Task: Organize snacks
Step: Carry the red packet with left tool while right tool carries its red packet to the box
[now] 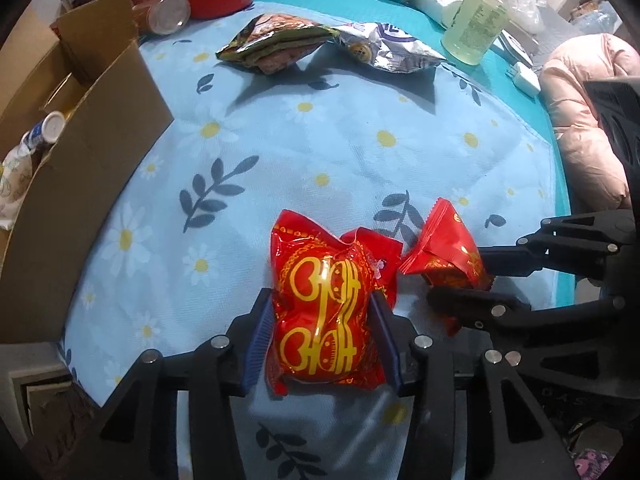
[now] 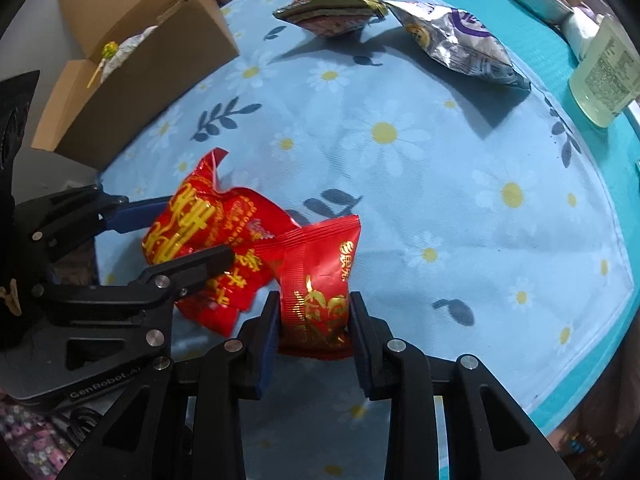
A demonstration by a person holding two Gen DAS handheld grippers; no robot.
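You had your left gripper pinched around the bigger red snack pack with the gold lettering, pads pressing into both its sides, low over the blue daisy cloth. Your right gripper was clamped on the smaller red pack just beside it, the two packs about touching. The cardboard box sat open at the cloth's left edge, and a green-brown bag and a silver bag lay at the far side.

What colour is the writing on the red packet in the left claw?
Yellow writing on the red packet, clearest in the left wrist view.
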